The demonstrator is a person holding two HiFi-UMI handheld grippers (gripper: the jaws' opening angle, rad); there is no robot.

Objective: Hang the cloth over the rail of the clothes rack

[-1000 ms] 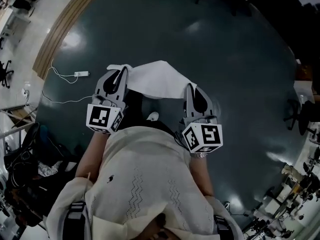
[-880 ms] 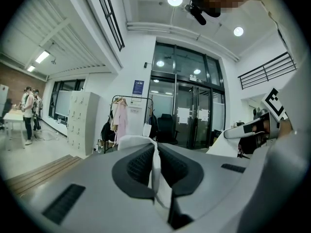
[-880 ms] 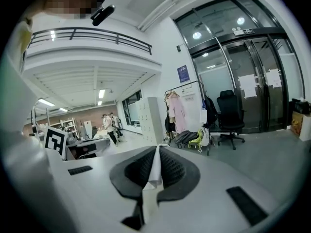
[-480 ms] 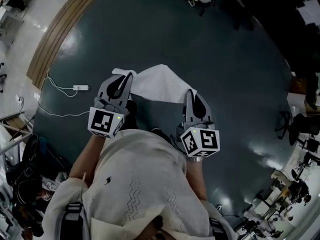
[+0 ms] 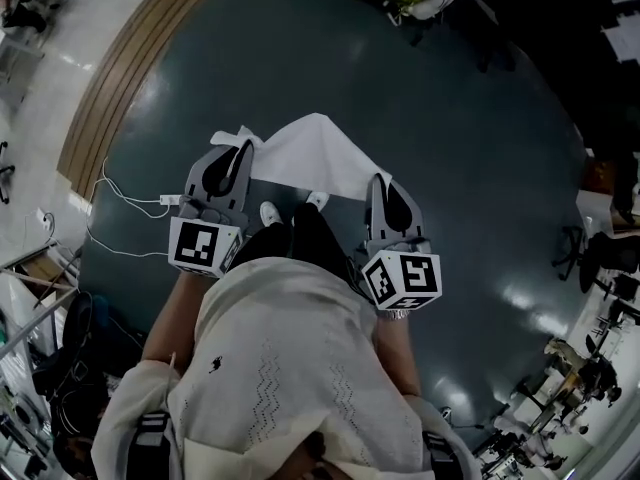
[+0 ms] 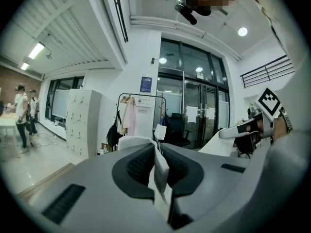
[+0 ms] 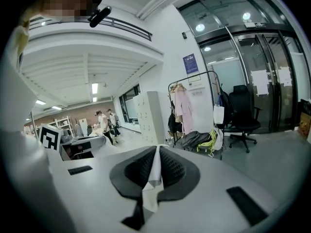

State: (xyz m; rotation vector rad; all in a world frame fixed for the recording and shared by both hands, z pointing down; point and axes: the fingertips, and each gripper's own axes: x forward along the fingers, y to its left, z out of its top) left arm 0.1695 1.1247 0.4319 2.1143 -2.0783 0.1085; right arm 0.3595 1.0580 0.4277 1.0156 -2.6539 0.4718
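Note:
A white cloth (image 5: 310, 153) hangs stretched between my two grippers above the dark floor. My left gripper (image 5: 243, 146) is shut on its left corner, and the fabric (image 6: 159, 171) shows pinched between the dark pads of that gripper (image 6: 158, 154). My right gripper (image 5: 378, 181) is shut on the right corner, with cloth (image 7: 154, 171) squeezed between the pads of that gripper (image 7: 156, 152). The clothes rack (image 6: 141, 97) stands far ahead by the glass doors with garments on its rail. The right gripper view has the rack (image 7: 192, 84) in it too.
White lockers (image 6: 82, 120) line the left wall. A black office chair (image 7: 243, 110) and bags (image 7: 201, 140) sit near the rack. People (image 6: 22, 115) stand far left. A white cable with a power strip (image 5: 130, 203) lies on the floor beside my left gripper.
The person has walked forward: the floor, wooden strip and cable have slid back toward the body. Both grippers keep the cloth stretched between them, and a shoe now shows under it.

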